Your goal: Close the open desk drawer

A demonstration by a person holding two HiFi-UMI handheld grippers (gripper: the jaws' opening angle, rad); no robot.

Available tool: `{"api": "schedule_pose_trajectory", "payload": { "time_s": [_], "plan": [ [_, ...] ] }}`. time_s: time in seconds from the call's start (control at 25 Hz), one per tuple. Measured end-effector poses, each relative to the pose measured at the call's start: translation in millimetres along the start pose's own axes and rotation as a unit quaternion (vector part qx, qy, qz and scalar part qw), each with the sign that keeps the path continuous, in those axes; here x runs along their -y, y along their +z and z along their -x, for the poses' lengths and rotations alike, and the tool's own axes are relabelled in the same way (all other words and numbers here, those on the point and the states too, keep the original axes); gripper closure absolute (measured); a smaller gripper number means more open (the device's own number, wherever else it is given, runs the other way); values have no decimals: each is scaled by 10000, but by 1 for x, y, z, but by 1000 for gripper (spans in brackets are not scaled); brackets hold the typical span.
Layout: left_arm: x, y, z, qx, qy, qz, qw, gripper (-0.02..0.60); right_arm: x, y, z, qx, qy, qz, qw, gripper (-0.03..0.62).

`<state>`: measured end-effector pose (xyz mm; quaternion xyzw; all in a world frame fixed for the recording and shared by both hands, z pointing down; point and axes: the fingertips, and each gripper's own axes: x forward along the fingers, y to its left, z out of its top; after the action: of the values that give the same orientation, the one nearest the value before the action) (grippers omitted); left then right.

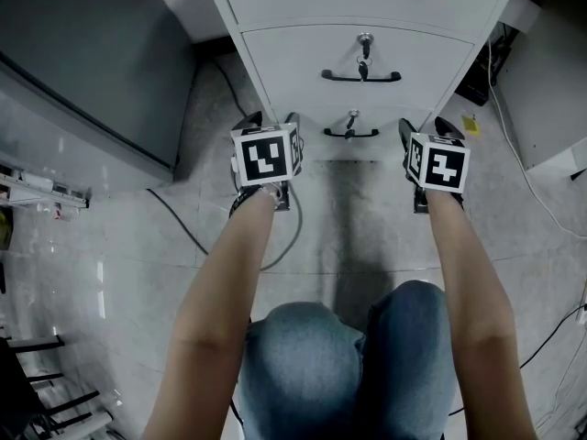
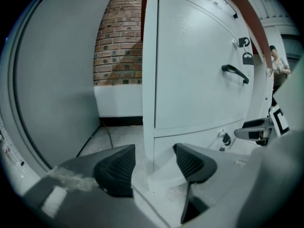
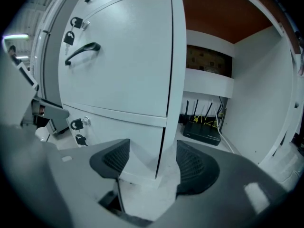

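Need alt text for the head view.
Looking down, a person's arms hold the left claw and right claw, both open, at the front corners of a white cabinet's bottom drawer. Its drawers carry black handles.

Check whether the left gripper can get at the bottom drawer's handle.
Probably yes: the left gripper, fingers open, straddles the cabinet's front corner, and only bare drawer front lies between it and the handle.

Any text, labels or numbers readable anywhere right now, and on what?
None can be read in any view.
Left marker cube and right marker cube: black-and-white square patterns, no letters.
Yellow tag: too small to read.
Router: no legible label.
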<state>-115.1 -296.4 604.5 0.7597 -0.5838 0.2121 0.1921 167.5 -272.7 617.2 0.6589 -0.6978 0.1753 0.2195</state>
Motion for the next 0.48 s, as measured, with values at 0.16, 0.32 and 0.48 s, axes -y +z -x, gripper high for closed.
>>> {"api": "schedule_pose_trajectory", "payload": {
  "time_s": [0.16,0.32,0.48],
  "plan": [
    [-4,0,5,48,77,-59,9999,302,2,-4,3,-6,-53,-73,10000,307],
    [-11,-8,10,39,149,117,9998,302,-2,-4,14,60,163,-175,9997,307],
    [-5,-3,27,199,79,114,9997,304,-14,3,34,150,457,-171,9987,307]
  ]
}}
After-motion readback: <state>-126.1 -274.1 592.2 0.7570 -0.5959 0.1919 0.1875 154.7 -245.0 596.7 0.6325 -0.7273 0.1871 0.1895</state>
